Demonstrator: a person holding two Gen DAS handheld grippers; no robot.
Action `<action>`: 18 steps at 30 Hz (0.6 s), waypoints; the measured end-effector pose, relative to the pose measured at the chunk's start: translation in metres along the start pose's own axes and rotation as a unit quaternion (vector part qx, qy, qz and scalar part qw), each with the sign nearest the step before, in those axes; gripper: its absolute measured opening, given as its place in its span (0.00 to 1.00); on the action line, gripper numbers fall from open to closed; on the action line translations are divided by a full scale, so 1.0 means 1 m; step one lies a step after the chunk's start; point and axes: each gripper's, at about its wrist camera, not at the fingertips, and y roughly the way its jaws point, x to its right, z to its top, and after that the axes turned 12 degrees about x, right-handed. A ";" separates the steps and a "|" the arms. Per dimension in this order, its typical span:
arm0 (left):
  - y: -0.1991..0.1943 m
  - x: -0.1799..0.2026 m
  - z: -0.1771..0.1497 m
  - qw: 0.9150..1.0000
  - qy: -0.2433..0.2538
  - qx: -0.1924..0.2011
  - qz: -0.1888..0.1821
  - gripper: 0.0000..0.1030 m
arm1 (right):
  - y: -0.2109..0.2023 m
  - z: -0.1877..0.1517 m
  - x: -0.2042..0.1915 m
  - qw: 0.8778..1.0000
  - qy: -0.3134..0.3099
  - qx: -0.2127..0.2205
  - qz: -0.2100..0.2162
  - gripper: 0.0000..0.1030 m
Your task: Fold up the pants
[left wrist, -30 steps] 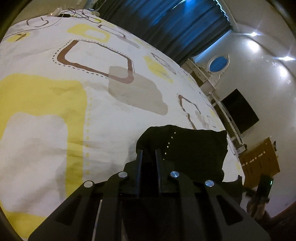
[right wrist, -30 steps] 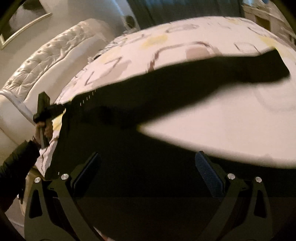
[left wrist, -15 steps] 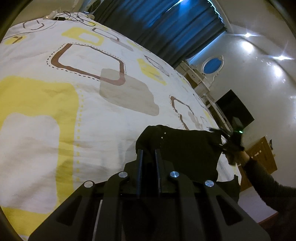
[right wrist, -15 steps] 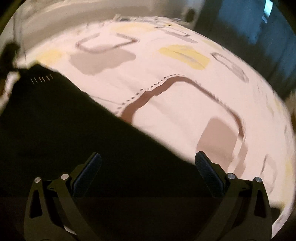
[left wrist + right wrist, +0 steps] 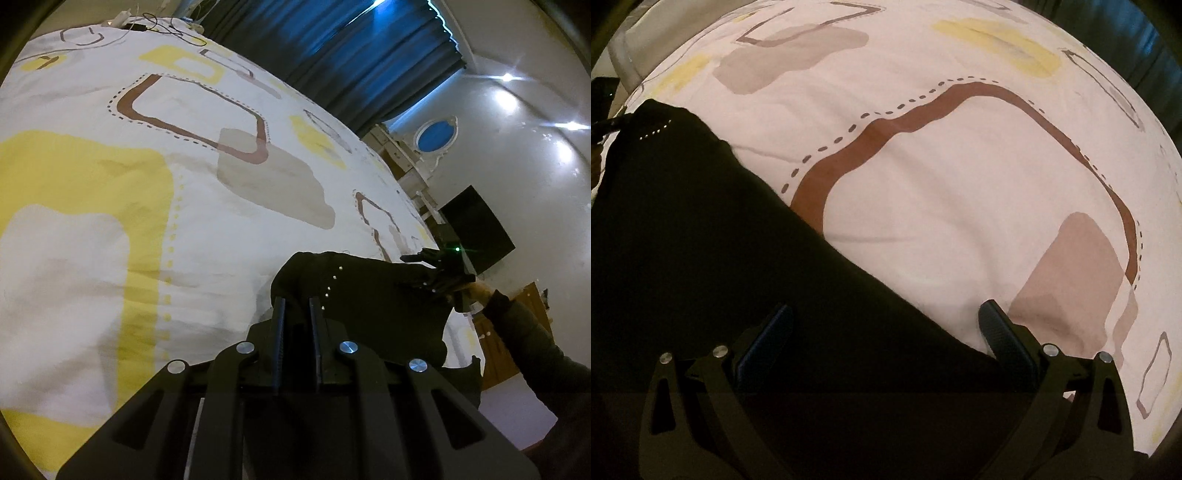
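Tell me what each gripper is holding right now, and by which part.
The left gripper is shut on the black pants, pinching a corner of the fabric near a row of pale studs. The right gripper is open above the pants, holding nothing.

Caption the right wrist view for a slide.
Open right claw poised over black pants spread on a patterned bedsheet.

Dim room, strong fisheye bending at the edges.
Ceiling spotlights [image 5: 508, 76] flare into glare; black pants [image 5: 683, 240] lose all detail; right view looks pinkish and soft.
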 end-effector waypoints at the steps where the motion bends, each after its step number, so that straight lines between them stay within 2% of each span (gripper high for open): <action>1: 0.001 0.000 0.000 1.000 0.001 -0.001 0.001 0.12 | -0.001 0.000 0.000 1.000 0.000 -0.001 0.006 0.89; 4: 0.002 -0.002 0.001 1.000 0.001 -0.004 0.005 0.12 | -0.004 0.003 -0.002 1.000 -0.016 -0.015 0.012 0.73; 7: 0.004 -0.004 0.002 1.000 0.001 -0.007 0.011 0.13 | -0.008 0.008 -0.004 0.999 -0.033 -0.031 0.018 0.48; 8: 0.005 -0.004 0.002 1.000 0.000 -0.009 0.015 0.13 | -0.009 0.009 -0.004 0.998 -0.036 -0.037 0.019 0.43; 10: 0.009 -0.008 0.003 1.000 -0.007 -0.014 0.021 0.13 | -0.010 0.011 -0.005 0.998 -0.050 -0.045 0.015 0.24; 11: 0.010 -0.010 0.004 0.999 -0.013 -0.018 0.026 0.14 | -0.011 0.011 -0.008 0.997 -0.063 -0.046 0.008 0.17; 14: 0.017 -0.019 0.003 0.998 -0.027 -0.028 0.052 0.19 | -0.015 0.007 -0.025 0.993 -0.108 -0.041 -0.034 0.08; 16: 0.024 -0.026 -0.001 0.995 -0.038 -0.044 0.077 0.24 | -0.019 0.004 -0.038 0.989 -0.129 -0.031 -0.061 0.05; 18: 0.023 -0.025 0.000 0.995 -0.036 -0.041 0.078 0.24 | -0.029 -0.003 -0.050 0.986 -0.144 -0.011 -0.085 0.05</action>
